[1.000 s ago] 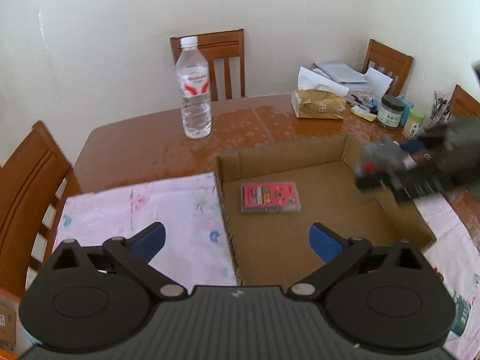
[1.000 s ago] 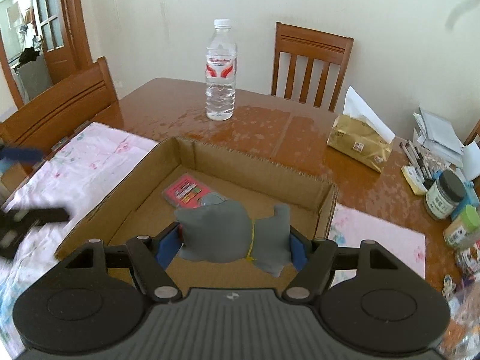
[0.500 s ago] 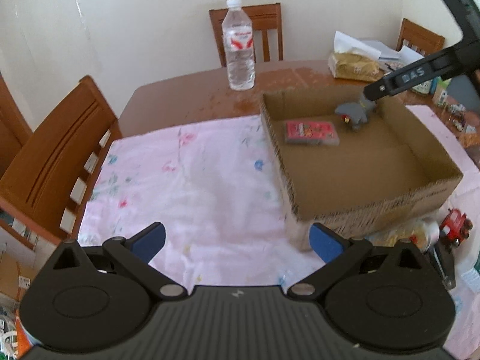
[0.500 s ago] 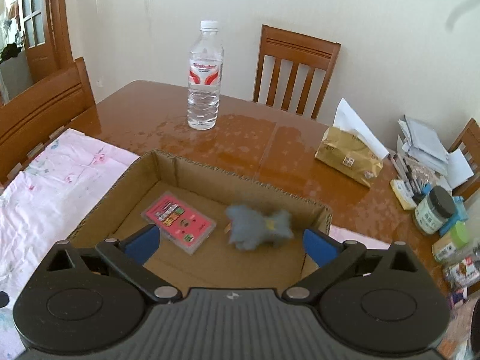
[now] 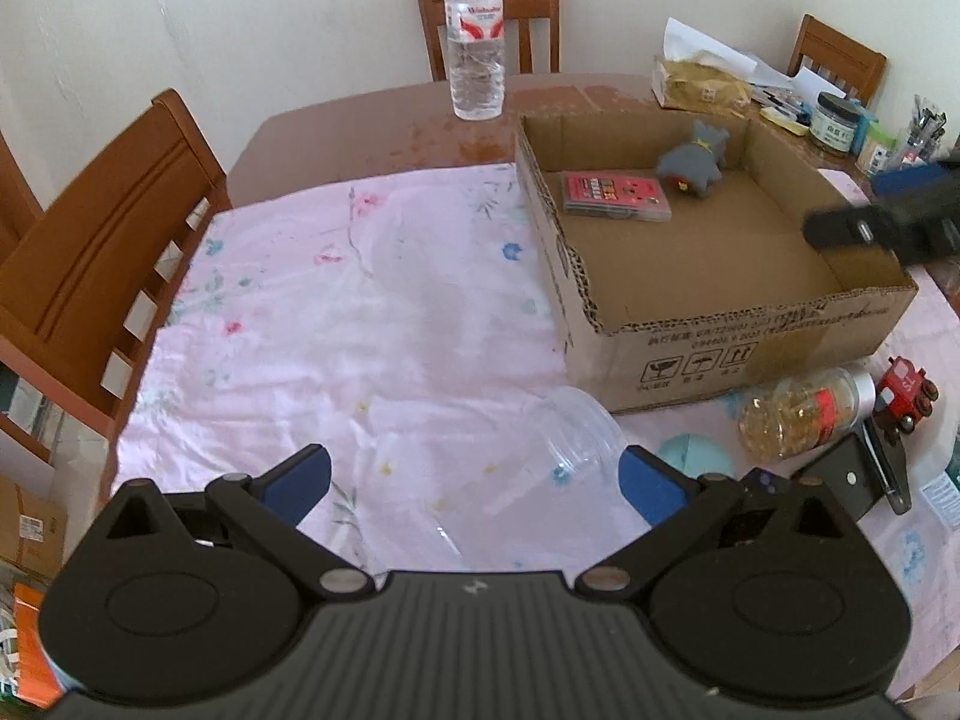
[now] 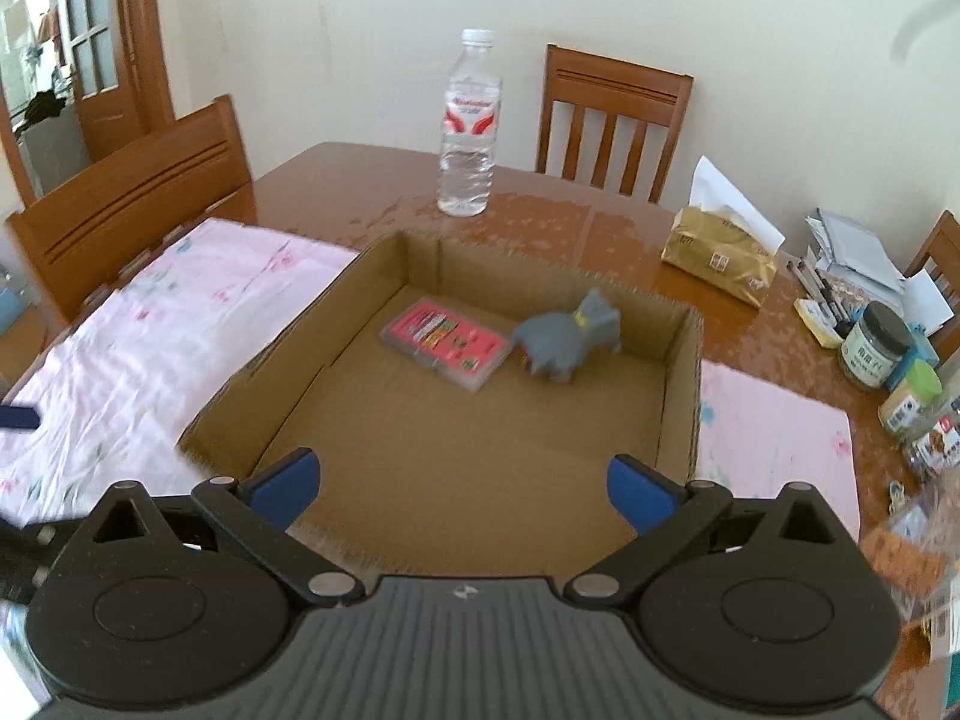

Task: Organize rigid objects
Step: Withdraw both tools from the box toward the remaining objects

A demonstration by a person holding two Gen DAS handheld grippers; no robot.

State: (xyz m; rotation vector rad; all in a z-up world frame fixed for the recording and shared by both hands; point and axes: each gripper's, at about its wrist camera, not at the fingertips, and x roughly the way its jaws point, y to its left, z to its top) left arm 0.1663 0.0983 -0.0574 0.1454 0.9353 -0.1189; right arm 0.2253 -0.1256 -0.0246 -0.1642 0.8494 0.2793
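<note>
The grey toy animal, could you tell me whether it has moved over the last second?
Yes: the grey toy animal left the right gripper and lies in the cardboard box beside the pink case.

A home dining room; wooden chairs (image 6: 612, 120) ring a brown table (image 6: 360, 180); floral tablecloth (image 5: 336, 300); panelled door (image 6: 102, 48) behind.

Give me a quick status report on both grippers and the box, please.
Left gripper open, above clear plastic cup. Right gripper open, empty. Grey toy animal and pink card case inside brown cardboard box. Nothing blocking.
</note>
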